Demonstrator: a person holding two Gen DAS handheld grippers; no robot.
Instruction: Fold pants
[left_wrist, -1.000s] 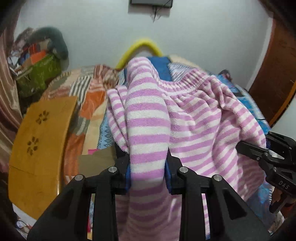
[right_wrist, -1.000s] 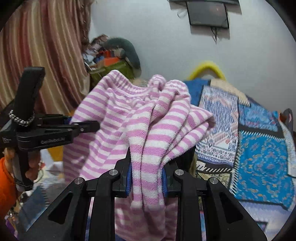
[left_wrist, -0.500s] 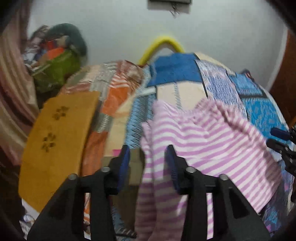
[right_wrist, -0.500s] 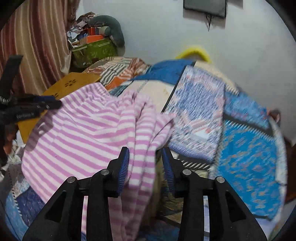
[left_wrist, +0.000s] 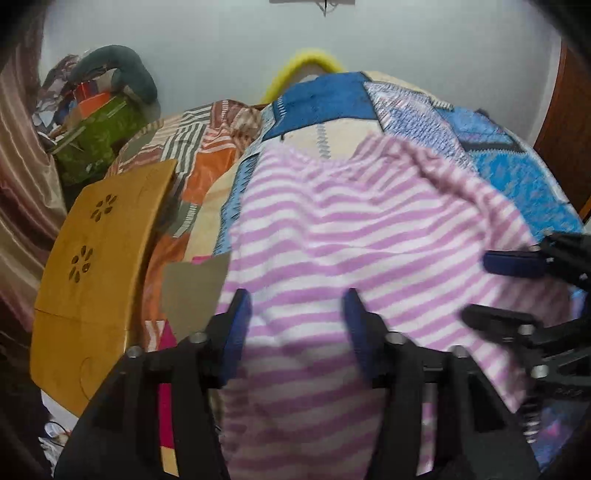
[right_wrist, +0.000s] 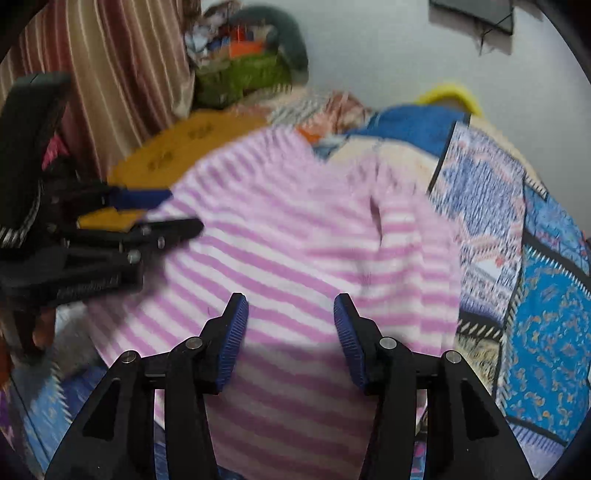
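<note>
The pink and white striped pants (left_wrist: 351, 236) lie spread on the patchwork bedspread (left_wrist: 509, 166), with the far edge bunched into folds. My left gripper (left_wrist: 295, 306) is open, its blue-padded jaws wide apart just above the near part of the cloth. My right gripper (right_wrist: 290, 310) is open too, over the same cloth (right_wrist: 295, 229). Each gripper shows in the other's view: the right one at the right edge (left_wrist: 517, 288), the left one at the left edge (right_wrist: 159, 210). Neither holds anything.
An orange wooden board (left_wrist: 99, 266) with flower cut-outs leans at the bed's left side. A green box (left_wrist: 99, 140) with clutter stands in the far left corner by a striped curtain (right_wrist: 122, 66). A white wall (left_wrist: 221, 44) is behind the bed.
Both grippers held the pants lifted a second ago. They lowered the pants onto the bed, opened and let go. The cloth now lies spread out.
</note>
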